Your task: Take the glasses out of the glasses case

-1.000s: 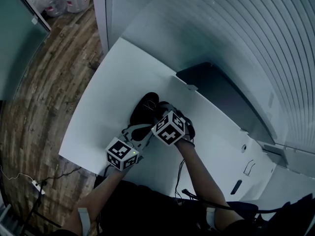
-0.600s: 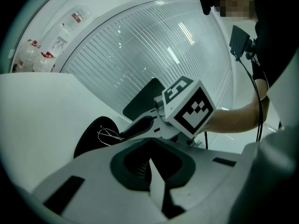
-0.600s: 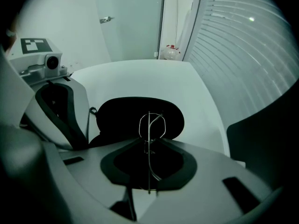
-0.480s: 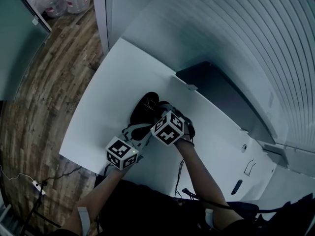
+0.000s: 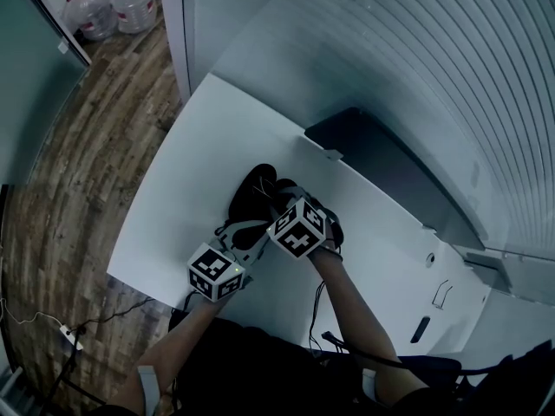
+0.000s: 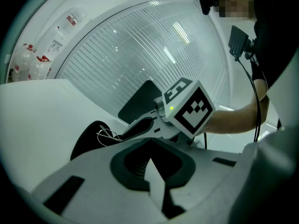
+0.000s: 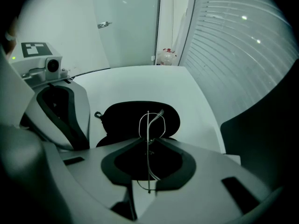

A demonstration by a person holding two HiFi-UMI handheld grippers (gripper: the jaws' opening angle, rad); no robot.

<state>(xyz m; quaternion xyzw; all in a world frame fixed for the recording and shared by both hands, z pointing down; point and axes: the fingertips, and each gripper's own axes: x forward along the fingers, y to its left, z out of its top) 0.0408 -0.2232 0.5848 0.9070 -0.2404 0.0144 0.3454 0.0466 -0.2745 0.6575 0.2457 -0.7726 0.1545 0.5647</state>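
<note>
Glasses (image 7: 148,120), clamped by right gripper (image 7: 148,143), stick out of open glasses case (image 7: 121,118); left gripper (image 6: 150,141) closed.

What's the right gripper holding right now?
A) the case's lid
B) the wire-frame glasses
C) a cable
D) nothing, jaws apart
B: the right gripper has its jaws shut on the thin wire-frame glasses, held on edge, with the open black case beyond them.

White tabletop (image 5: 199,163) over wood-plank floor (image 5: 78,163); ribbed pale wall (image 5: 434,50) at right; dark flat panel (image 5: 381,167) along the table's far edge; two water jugs (image 5: 113,3) on floor, upper left; power strip (image 5: 71,338) with cable, lower left.
</note>
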